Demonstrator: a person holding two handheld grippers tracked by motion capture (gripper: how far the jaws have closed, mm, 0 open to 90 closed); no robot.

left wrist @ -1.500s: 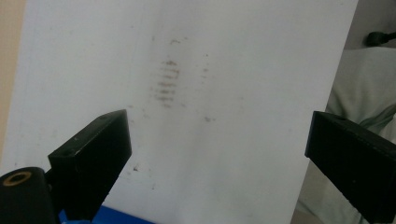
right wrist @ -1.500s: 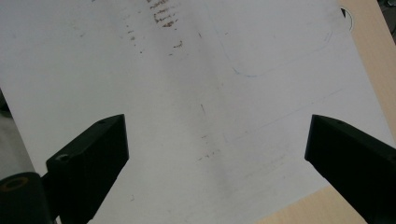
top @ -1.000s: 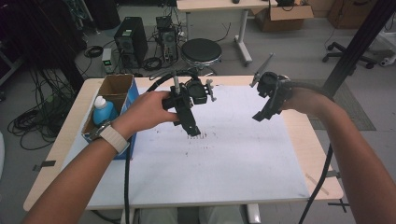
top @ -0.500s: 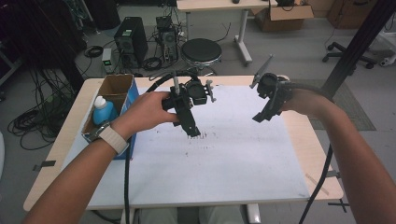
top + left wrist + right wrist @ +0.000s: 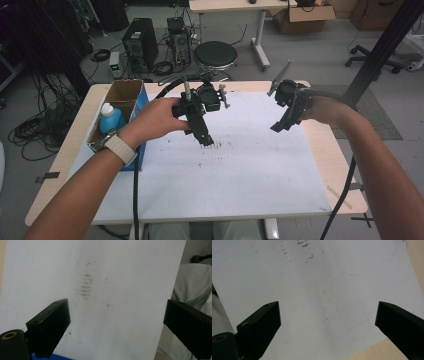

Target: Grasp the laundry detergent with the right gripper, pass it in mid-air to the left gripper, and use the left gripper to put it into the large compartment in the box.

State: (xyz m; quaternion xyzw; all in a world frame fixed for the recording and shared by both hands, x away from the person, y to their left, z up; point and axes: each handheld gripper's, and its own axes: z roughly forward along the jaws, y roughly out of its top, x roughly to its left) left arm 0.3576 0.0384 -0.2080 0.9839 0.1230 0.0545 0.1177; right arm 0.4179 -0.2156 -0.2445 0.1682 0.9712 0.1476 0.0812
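My left gripper (image 5: pixel 204 137) hangs over the middle of the white sheet (image 5: pixel 240 165), held in a hand with a pale watch strap. Its black jaws stand wide apart in the left gripper view, and between them lies bare paper with a smudged patch of dark marks (image 5: pixel 85 287). My right gripper (image 5: pixel 280 125) hovers above the sheet's right part, tilted down. It is open too (image 5: pixel 328 322), with nothing between its fingers (image 5: pixel 259 327).
A cardboard box with a blue side (image 5: pixel 117 107) stands at the table's left, holding a blue bottle with a white cap (image 5: pixel 111 119). The wooden table edge (image 5: pixel 345 190) borders the sheet. A stool (image 5: pixel 215 56), computers and cables lie beyond the far edge.
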